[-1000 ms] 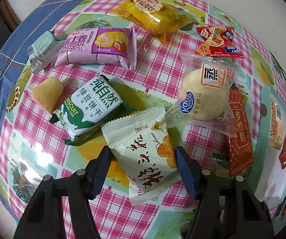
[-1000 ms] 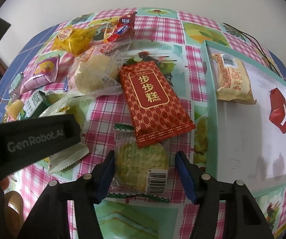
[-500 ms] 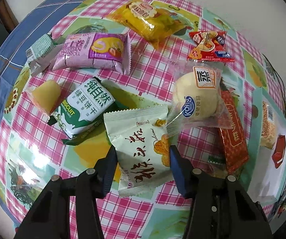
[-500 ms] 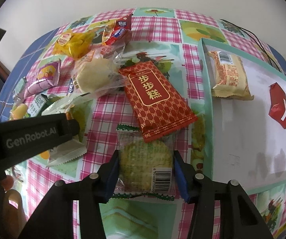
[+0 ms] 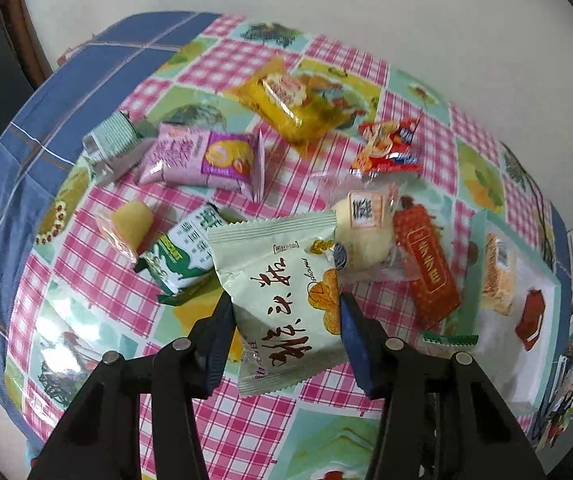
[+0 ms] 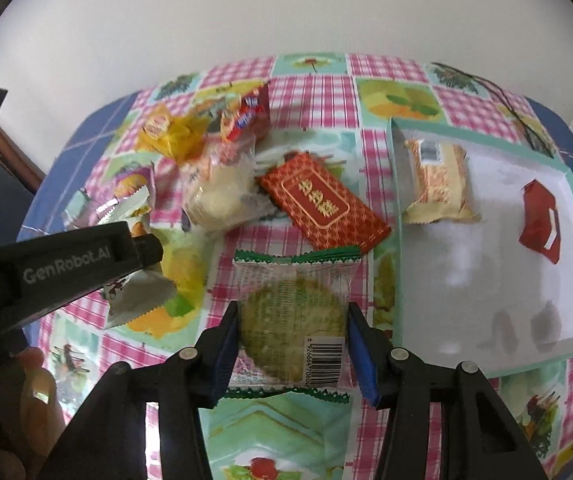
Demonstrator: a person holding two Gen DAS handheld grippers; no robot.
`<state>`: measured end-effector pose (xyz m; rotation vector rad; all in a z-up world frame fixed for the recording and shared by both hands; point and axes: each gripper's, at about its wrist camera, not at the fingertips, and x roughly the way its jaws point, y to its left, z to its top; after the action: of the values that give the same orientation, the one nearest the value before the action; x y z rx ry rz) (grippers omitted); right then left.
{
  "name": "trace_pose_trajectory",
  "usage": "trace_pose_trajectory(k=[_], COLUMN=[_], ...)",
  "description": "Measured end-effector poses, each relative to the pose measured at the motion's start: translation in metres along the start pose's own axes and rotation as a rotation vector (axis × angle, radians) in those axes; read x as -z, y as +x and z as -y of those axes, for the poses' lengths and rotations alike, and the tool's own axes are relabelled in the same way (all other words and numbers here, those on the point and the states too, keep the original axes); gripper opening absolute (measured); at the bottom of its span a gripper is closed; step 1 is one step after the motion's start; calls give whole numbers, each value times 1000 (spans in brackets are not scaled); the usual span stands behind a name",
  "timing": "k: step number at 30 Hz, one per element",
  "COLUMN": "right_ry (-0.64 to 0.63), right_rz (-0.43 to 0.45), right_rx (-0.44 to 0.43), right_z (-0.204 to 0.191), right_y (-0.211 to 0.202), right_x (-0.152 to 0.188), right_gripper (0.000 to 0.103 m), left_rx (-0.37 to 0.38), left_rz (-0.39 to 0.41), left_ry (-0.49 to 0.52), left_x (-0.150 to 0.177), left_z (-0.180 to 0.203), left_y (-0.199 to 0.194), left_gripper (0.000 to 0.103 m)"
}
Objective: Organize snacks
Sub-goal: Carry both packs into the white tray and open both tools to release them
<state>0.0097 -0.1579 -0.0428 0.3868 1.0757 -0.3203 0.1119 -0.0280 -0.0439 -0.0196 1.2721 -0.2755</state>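
Only our right view shows a hand [image 6: 26, 392]. Left gripper [image 5: 284, 330] clamps the pale green packet [image 5: 282, 300]; right gripper [image 6: 292, 344] clamps the clear cookie pack [image 6: 292, 320].

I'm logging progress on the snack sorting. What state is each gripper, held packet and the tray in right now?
left gripper: shut on the pale green packet, jaws have just been closing.
pale green packet: gripped, lifted off the table.
right gripper: shut on the clear cracker packet, jaws have just been closing.
clear cracker packet: gripped, sealed.
white tray: holds two snacks, mostly bare.
red packet: lying flat on the table, outside the tray.
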Motion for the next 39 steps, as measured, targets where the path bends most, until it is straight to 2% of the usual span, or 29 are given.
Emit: trace_pose_trajectory(k=[5, 10, 18, 21, 33, 39], right_ry=[-2, 13, 90, 146, 356, 402], right_rz=[32, 16, 17, 14, 31, 60], right_rx=[-2, 9, 73, 96, 220, 249], right_z=[-5, 4, 47, 74, 185, 216], right_y=[-9, -7, -11, -14, -30, -35], right_x=[3, 5, 6, 7, 20, 25], right_gripper=[53, 53, 53, 53, 53, 53], left_rx=[5, 9, 27, 33, 44, 55], left_rz=[37, 42, 27, 19, 10, 9], left_ry=[0, 6, 51, 86, 329, 423], left_x=[-2, 0, 7, 13, 55, 73], left_z=[1, 13, 45, 63, 154, 186], left_y=[-11, -11, -11, -10, -6, -2], left_gripper=[53, 53, 53, 53, 53, 53])
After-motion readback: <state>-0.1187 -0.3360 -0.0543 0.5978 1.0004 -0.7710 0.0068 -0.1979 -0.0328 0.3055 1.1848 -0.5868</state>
